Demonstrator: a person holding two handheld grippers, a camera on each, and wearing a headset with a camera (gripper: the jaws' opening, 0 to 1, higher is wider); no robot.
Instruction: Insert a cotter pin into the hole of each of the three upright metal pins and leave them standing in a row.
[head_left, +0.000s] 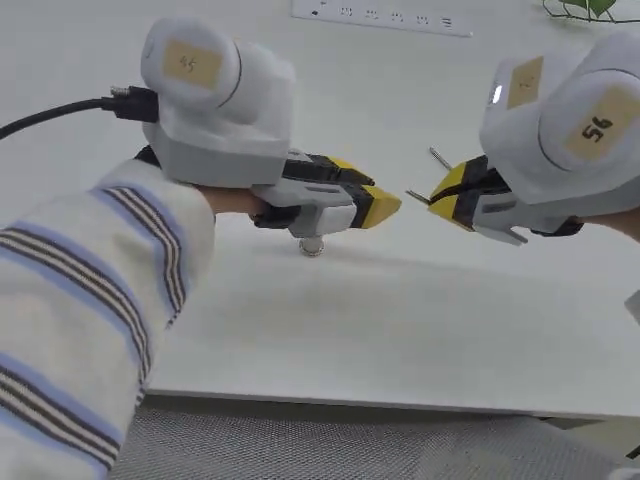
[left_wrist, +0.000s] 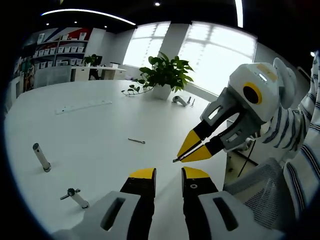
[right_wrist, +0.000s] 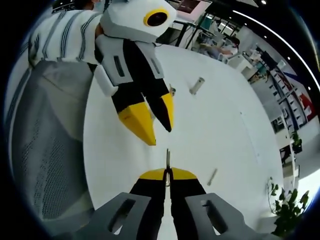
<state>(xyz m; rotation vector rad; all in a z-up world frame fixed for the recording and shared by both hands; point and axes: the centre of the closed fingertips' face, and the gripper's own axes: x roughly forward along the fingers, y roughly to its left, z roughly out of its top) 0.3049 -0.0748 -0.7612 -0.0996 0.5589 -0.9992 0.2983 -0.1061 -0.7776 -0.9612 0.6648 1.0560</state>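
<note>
The right gripper (right_wrist: 167, 173) is clamped on a cotter pin (right_wrist: 168, 159), facing the left gripper (left_wrist: 168, 173), whose jaws stand apart and empty above the surface (left_wrist: 100, 130)

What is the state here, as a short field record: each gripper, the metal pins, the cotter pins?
left gripper: open, empty
right gripper: shut on thin metal cotter pin
fitted grey metal pin: a cotter pin through its top
bare grey metal pin: upright, no cotter pin
loose cotter pin: lying on white table
</note>
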